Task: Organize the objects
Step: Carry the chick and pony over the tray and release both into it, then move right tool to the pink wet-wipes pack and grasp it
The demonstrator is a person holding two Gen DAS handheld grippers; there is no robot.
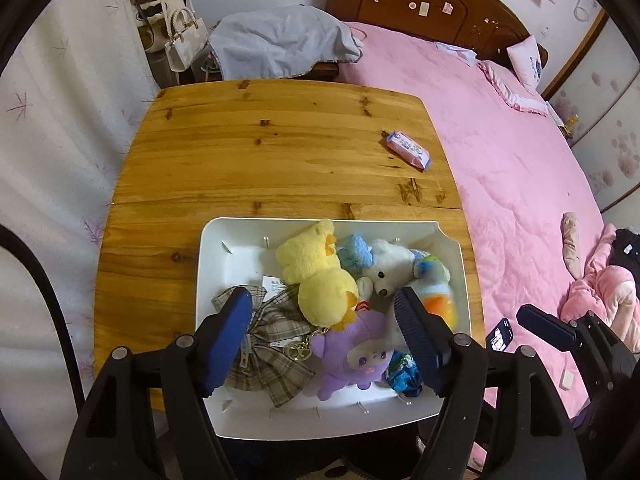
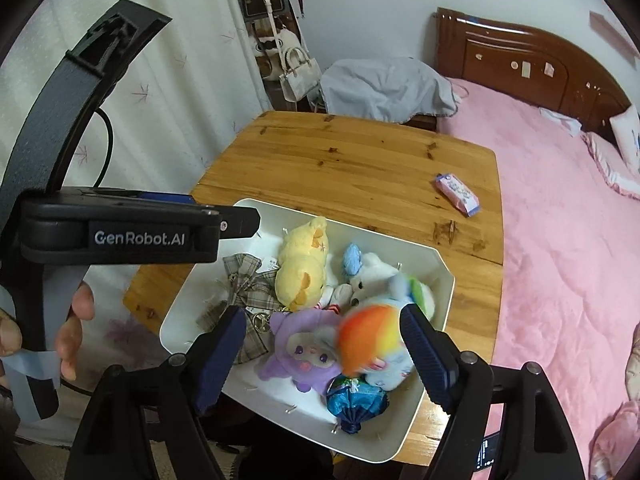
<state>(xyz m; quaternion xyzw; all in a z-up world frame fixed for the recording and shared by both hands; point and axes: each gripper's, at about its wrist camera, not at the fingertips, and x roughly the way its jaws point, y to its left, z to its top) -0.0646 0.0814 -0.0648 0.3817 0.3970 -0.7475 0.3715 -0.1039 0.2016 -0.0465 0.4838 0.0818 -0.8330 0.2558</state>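
Observation:
A white tray (image 1: 224,264) sits at the near edge of the wooden table (image 1: 260,152). It holds a yellow chick plush (image 1: 316,272), a white bear plush (image 1: 388,268), a purple plush (image 1: 352,356), a plaid bow (image 1: 276,340), a blue foil item (image 1: 404,372) and a rainbow plush (image 1: 438,292). My left gripper (image 1: 326,320) is open above the tray. My right gripper (image 2: 320,340) is open above the tray (image 2: 436,264), with the blurred rainbow plush (image 2: 372,340) between its fingers, untouched by the pads. The left gripper's body (image 2: 120,232) shows in the right wrist view.
A pink tissue pack (image 1: 408,150) lies on the table's right side, also in the right wrist view (image 2: 458,194). A bed with a pink cover (image 1: 500,160) runs along the right. A grey cloth (image 1: 280,40) and handbags (image 1: 182,40) are behind the table. A phone (image 1: 500,334) lies on the bed.

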